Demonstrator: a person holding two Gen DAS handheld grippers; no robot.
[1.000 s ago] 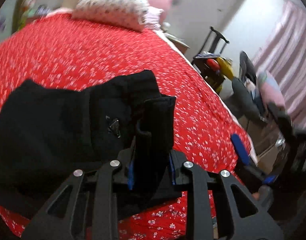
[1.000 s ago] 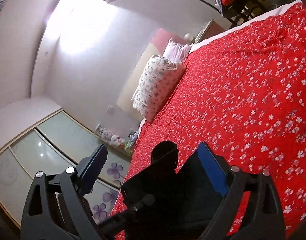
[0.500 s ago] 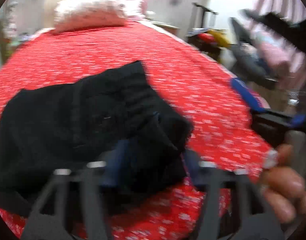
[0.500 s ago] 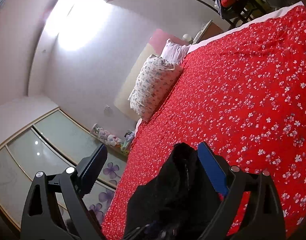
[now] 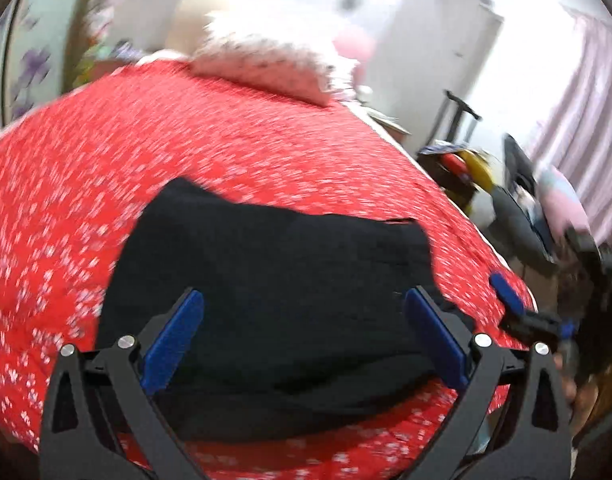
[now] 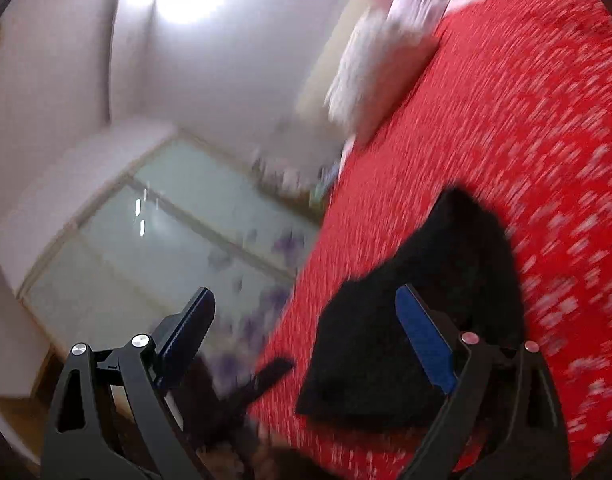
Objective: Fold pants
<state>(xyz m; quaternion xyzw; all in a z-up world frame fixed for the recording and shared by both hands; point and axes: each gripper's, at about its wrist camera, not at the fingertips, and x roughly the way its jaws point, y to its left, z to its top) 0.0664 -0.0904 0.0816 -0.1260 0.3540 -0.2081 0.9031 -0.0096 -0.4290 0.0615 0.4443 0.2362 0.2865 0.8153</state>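
Black soft pants (image 5: 274,280) lie limp ahead of the opening, empty left gripper (image 5: 302,336); right gripper (image 6: 306,332) gapes empty; pinch a folded edge

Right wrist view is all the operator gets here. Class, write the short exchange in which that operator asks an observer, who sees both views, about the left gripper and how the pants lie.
Operator: From here the black pants show partly behind my right finger. Is the left gripper holding them?
Observer: No. Its fingers are opening, one towards each side of the pants, and the blue pads are not pressing the cloth.
Operator: How do the pants lie on that side?
Observer: As one flat folded stack on the red bedspread, near its front edge, with the pillow far behind.
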